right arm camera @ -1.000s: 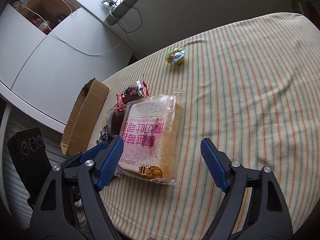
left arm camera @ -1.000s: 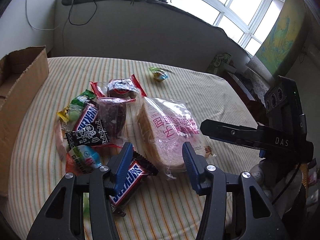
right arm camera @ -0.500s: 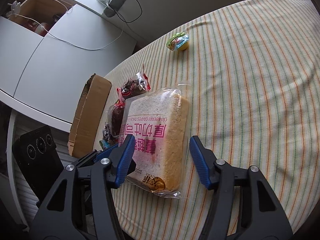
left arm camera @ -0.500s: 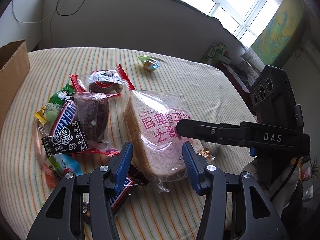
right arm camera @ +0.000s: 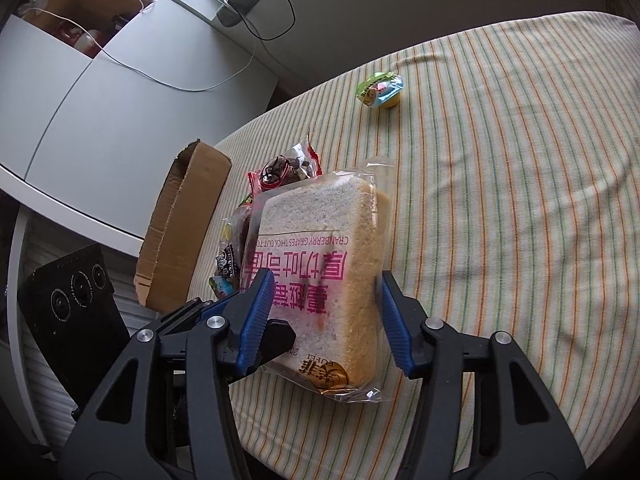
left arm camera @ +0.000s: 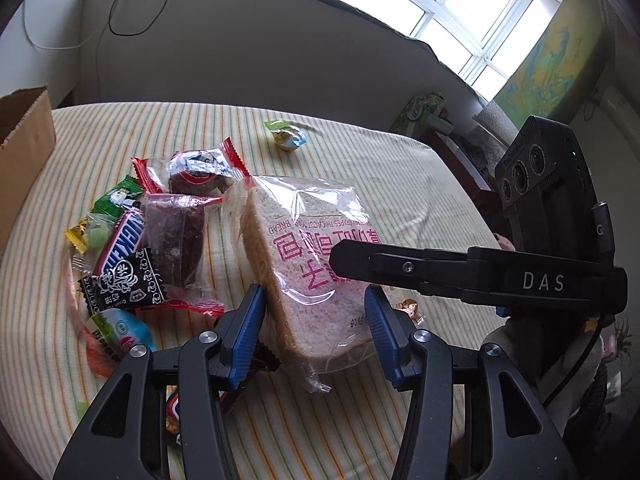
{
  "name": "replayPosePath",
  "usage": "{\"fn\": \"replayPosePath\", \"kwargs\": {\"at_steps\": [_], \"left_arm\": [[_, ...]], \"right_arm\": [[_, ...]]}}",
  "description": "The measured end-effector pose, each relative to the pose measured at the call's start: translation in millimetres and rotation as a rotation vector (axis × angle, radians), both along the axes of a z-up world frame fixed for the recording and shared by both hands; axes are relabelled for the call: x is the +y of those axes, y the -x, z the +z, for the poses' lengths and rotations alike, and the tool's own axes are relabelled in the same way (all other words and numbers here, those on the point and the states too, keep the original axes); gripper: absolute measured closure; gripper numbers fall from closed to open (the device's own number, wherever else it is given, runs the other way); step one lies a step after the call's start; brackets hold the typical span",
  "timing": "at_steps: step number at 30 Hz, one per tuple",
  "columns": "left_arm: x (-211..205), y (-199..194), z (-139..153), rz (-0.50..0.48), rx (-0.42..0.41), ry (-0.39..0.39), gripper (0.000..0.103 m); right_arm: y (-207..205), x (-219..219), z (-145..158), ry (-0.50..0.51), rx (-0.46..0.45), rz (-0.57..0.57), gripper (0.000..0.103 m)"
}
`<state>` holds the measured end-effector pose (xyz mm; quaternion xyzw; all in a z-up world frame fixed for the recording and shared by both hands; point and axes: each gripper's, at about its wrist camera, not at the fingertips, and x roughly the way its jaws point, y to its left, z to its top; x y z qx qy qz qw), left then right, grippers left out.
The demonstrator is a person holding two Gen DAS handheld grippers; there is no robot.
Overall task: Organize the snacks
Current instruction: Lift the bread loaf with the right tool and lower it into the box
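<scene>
The left gripper point(left arm camera: 316, 332) has matte black, angular plastic arms that fork into two struts on each side, each carrying a round silver screw head near the joint. Its jaws end in bright blue pads with fine ribbing. The right gripper point(right arm camera: 326, 322) is built the same way: black forked arms, silver screws, ribbed blue pads. Seen from the left wrist camera, its long black side bar carries the white letters "DAS" and one small screw. A black box-shaped camera module with three round lenses sits on top, and a thin black cable hangs beneath it.
</scene>
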<state>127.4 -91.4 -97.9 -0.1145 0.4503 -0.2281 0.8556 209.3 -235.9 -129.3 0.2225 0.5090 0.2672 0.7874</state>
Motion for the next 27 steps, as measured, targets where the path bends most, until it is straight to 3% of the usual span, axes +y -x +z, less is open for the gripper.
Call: {"fn": "replayPosePath", "kwargs": {"at_steps": [12, 27], "left_arm": [[26.3, 15.7, 27.9, 0.042, -0.092, 0.024, 0.053], [99.5, 38.2, 43.0, 0.168, -0.143, 0.055, 0.053]], "right_arm": [[12.7, 25.0, 40.4, 0.022, -0.08, 0.038, 0.048], [12.6, 108.5, 67.4, 0.022, -0.124, 0.155, 0.048]]}}
